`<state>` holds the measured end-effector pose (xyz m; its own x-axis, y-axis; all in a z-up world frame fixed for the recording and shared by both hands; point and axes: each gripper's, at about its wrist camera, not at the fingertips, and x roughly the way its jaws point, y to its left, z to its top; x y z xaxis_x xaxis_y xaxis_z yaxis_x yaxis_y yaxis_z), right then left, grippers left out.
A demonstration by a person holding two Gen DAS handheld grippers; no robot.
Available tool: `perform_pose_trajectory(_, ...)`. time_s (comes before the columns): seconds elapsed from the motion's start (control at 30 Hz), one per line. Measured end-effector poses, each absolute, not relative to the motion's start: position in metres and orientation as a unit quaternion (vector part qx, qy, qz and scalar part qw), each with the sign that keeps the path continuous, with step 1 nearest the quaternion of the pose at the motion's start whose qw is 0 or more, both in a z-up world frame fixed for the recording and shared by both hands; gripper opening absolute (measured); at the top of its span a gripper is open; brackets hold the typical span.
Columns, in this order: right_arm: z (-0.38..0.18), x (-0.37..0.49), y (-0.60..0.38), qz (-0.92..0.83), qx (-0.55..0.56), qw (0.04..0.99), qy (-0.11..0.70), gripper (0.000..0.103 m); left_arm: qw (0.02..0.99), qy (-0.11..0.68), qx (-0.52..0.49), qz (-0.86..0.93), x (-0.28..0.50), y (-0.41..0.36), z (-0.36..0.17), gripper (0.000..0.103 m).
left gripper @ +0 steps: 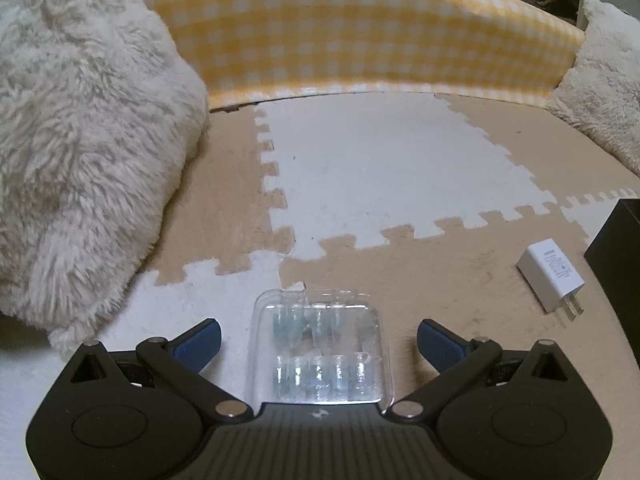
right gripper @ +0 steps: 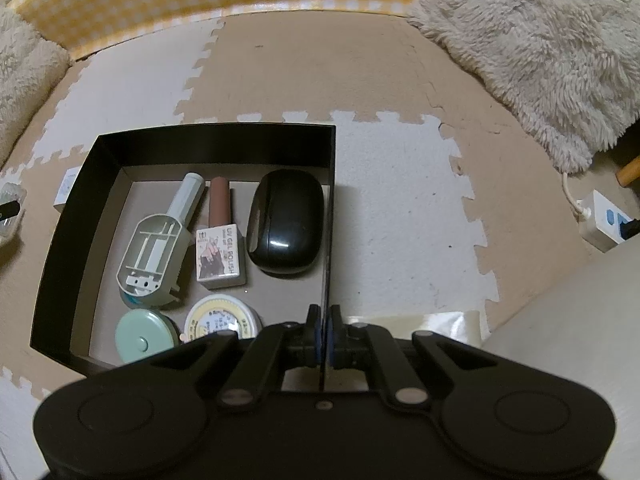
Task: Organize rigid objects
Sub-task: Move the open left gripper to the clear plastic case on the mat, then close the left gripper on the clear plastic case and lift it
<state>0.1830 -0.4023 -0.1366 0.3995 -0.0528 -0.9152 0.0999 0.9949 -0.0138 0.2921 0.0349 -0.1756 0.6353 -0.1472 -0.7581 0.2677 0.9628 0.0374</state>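
Note:
A clear plastic case (left gripper: 320,344) with small bluish pieces inside lies on the foam mat. My left gripper (left gripper: 318,326) is open, one blue-padded finger on each side of the case, neither touching it. A white plug charger (left gripper: 554,274) lies to the right, beside the black box (left gripper: 620,256). In the right wrist view my right gripper (right gripper: 323,312) is shut on the thin right wall of the black box (right gripper: 72,232). Inside lie a black oval case (right gripper: 285,226), a gel polish bottle (right gripper: 220,240), a pale green scoop-shaped piece (right gripper: 156,244), a mint tin (right gripper: 144,338) and a cream tin (right gripper: 222,318).
Fluffy white cushions (left gripper: 80,152) (right gripper: 540,48) flank the mat, and a yellow checked bolster (left gripper: 360,32) closes the far side. A white power strip (right gripper: 604,220) lies at the right. The clear case (right gripper: 10,212) and charger (right gripper: 66,190) show left of the box.

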Motion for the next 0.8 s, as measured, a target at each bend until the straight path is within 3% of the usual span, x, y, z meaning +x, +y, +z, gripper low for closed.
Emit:
perform_pose_trajectory(0.07,-0.137,0.183,-0.402,-0.046,0.018,0.836,0.547,0.004,0.900,0.413,0.078,-0.115,0.294,0.034,-0.178,0.089)
perform_pose_trajectory(0.23,-0.136,0.184,-0.402,-0.046,0.016,0.835,0.547,0.004,0.900,0.414,0.068,-0.116,0.294,0.035,-0.177,0.073)
perform_pose_trajectory(0.8,-0.141,0.183,-0.404,-0.045,0.028,0.832,0.553,0.003,0.901,0.425,0.013,-0.085,0.268,0.017,-0.156,0.073)
